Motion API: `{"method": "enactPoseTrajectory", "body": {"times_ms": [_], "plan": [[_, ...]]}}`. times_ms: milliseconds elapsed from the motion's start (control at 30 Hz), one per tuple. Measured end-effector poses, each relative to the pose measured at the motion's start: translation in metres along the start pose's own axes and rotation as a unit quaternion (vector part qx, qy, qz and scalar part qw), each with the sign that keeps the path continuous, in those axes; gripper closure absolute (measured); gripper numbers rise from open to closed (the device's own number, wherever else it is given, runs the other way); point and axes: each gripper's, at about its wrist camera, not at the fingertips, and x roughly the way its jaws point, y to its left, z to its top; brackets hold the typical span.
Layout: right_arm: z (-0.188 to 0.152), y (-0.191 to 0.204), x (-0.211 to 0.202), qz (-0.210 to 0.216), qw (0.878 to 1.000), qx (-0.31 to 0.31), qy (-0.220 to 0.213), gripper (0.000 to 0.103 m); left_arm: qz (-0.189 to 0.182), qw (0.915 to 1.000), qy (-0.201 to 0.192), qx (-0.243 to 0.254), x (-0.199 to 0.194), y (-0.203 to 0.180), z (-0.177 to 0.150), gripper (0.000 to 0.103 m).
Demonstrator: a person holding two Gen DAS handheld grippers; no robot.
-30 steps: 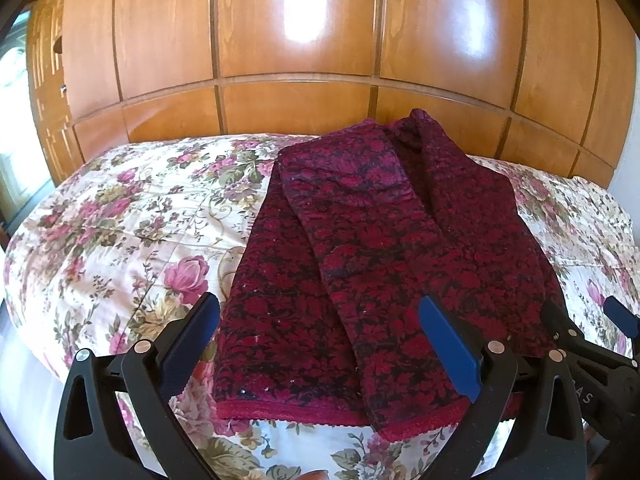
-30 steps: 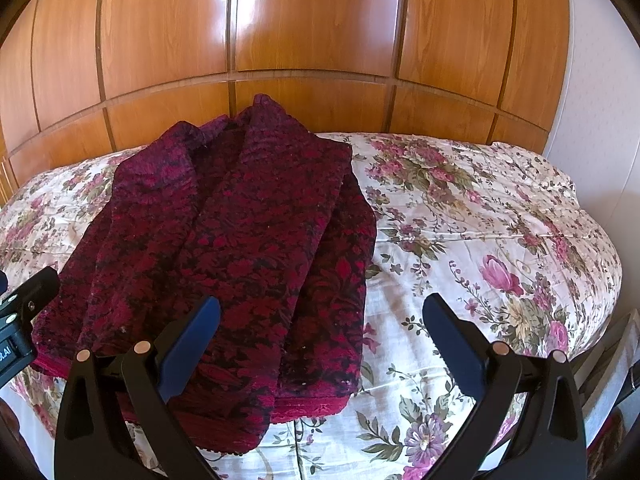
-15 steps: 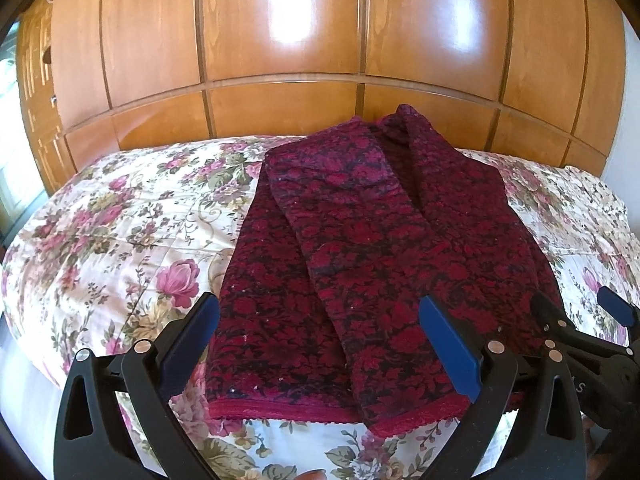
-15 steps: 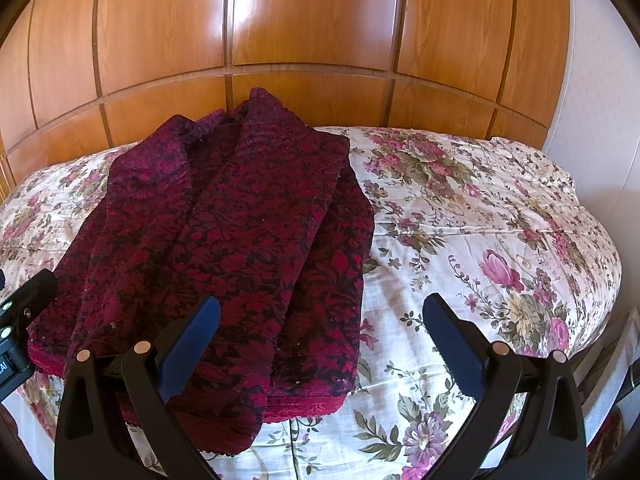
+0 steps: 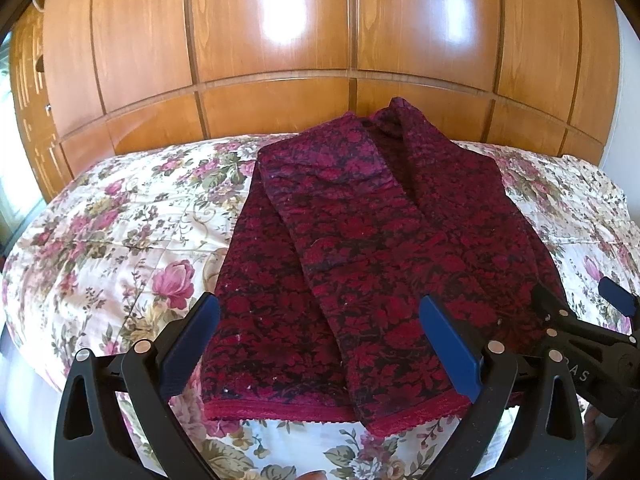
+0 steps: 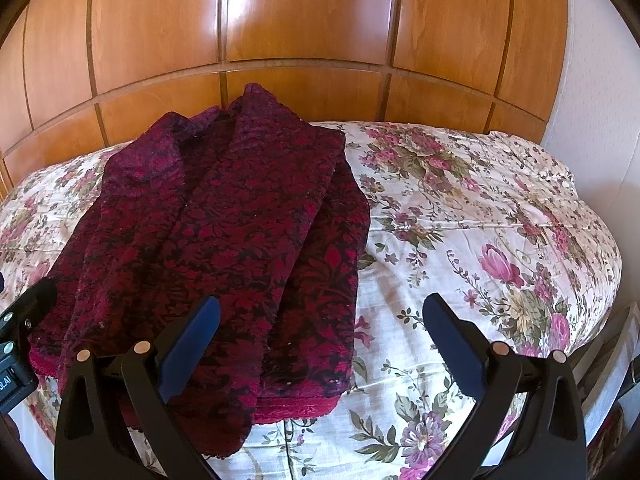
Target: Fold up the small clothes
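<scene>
Glossy wooden panelling fills the upper half of both views, with a bright window glare on it in the upper centre of the left wrist view. Below it a floral bedspread in cream, pink and green covers the bed across the middle and lower parts of both frames; a pale wall rises at the right edge of the right wrist view.

On the bedspread lies a dark red patterned garment, lengthwise from the panelling toward the cameras, its two side portions folded inward so that they overlap along the middle. Its crimson hem runs along the near edge, low in the frame. In the right wrist view the garment sits in the left half of the frame.

The left gripper hangs over the near hem with its blue-padded fingers spread wide, gripping nothing. The right gripper is likewise spread apart, one finger over the garment's right edge and the other over bare bedspread; whether either touches the cloth is hard to judge from here.
</scene>
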Motion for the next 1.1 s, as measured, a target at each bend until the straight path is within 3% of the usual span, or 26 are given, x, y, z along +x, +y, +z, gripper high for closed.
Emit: {"method": "enactPoseTrajectory", "body": {"times_ms": [567,1100], "plan": [[0.001,-0.010,0.010,0.003,1.000,0.014,0.014,0.002,-0.014,0.9990,0.040,-0.010,0.021,0.006,-0.003,0.004],[0.005,-0.018,0.011,-0.005,1.000,0.023,0.015,0.002,-0.002,0.9994,0.034,-0.001,0.021,0.008,-0.003,0.004]]}}
